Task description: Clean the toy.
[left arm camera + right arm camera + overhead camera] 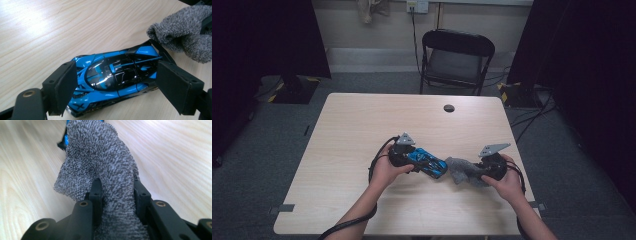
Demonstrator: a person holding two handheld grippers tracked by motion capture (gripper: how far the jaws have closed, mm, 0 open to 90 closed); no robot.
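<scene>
A blue and black toy car (115,75) lies on the wooden table (362,125), its sides between the pads of my left gripper (117,68), which is shut on it. In the high view the car (436,167) sticks out to the right of the left gripper (422,161). A grey terry cloth (100,157) is pinched in my right gripper (116,183), and its free end reaches the car's tail (66,138). From above, the cloth (460,170) sits between the car and the right gripper (474,174). The left gripper view shows the cloth (185,32) just past the car's rear.
A round cable hole (449,108) sits near the table's far edge. Beyond the table stands a black folding chair (457,55). Cables run over the grey floor at the right, and dark curtains flank both sides.
</scene>
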